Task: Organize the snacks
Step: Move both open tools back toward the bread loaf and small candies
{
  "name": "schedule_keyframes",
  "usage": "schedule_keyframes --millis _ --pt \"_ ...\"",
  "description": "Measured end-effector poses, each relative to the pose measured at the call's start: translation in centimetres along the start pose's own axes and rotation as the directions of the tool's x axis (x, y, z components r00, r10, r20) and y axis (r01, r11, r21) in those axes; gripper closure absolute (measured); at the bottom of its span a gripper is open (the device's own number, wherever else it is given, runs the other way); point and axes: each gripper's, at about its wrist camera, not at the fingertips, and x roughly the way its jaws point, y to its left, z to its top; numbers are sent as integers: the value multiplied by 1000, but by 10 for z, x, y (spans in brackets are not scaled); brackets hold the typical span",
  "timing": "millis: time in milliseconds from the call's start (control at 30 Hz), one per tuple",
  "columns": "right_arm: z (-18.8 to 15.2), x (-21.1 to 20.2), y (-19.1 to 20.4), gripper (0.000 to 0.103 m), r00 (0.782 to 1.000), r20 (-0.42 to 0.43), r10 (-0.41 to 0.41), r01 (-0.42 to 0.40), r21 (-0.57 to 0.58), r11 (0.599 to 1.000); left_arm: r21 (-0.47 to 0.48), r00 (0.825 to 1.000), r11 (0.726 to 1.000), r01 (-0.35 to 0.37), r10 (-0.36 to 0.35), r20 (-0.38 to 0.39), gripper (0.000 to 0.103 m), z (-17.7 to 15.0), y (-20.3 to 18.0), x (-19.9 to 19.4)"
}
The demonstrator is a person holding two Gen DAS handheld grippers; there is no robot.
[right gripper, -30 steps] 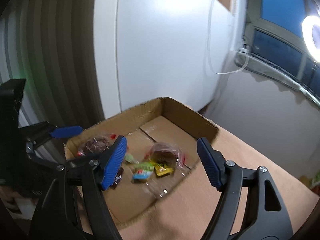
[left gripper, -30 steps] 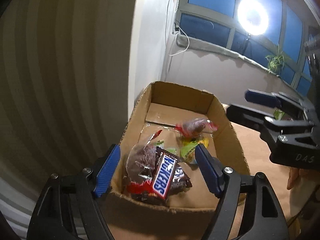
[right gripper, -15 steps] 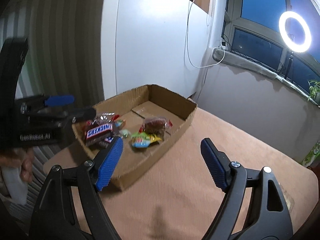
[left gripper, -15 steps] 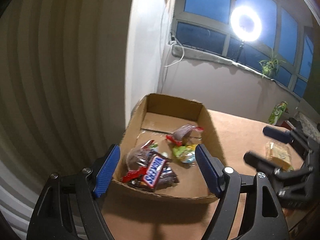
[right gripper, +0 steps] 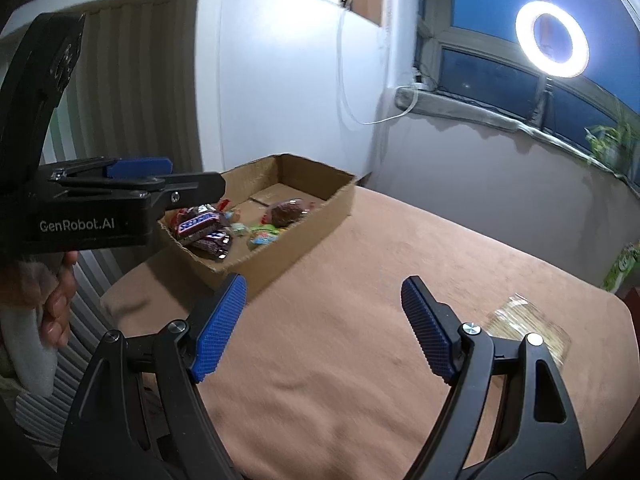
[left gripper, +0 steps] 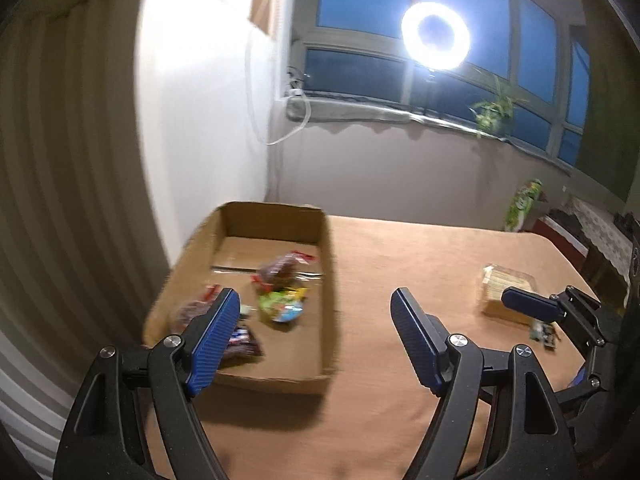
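An open cardboard box point(left gripper: 326, 264) point(right gripper: 320, 216) sits at the table's left end. In it lie Snickers bars point(right gripper: 199, 222), a brown wrapped cake point(left gripper: 280, 270) point(right gripper: 288, 211) and a green and yellow candy pack point(left gripper: 280, 306) point(right gripper: 262, 237). A clear pack of crackers point(left gripper: 505, 284) point(right gripper: 528, 330) lies on the table at the right. My left gripper point(left gripper: 316, 336) is open and empty, near the box's front right corner. My right gripper point(right gripper: 322, 326) is open and empty above the bare tabletop, and its blue fingertips point(left gripper: 528, 307) show beside the crackers.
The table has a tan cloth point(right gripper: 360, 340). A green snack bag point(left gripper: 522, 204) point(right gripper: 622, 266) stands at its far right edge. A small dark item point(left gripper: 542, 334) lies by the crackers. A wall and striped radiator stand left of the box; a ring light point(left gripper: 435, 36) shines at the window.
Both grippers have pulled back from the box and swung right. The crackers and more of the table have come into view. Both stay open and empty.
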Motion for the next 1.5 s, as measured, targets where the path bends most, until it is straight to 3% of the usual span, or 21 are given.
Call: schedule_keyframes --millis 333,467,867,1300,1500 --pt "-44 -52 -75 14 995 9 -103 100 144 985 105 993 988 114 -108 -56 25 -6 -87 10" --pt "-60 -69 -103 14 994 0 -107 105 201 974 149 985 976 161 -150 -83 25 -10 -119 15" --pt "-107 -100 -179 14 972 -67 -224 234 319 918 270 959 926 265 -225 -172 25 -30 -196 35" --pt "-145 -110 -222 14 949 -151 -278 316 386 867 297 908 876 381 -292 -301 25 -57 -245 74" --pt "-154 -108 -231 14 945 -172 -277 324 396 859 274 889 873 404 -304 -341 25 -66 -254 88"
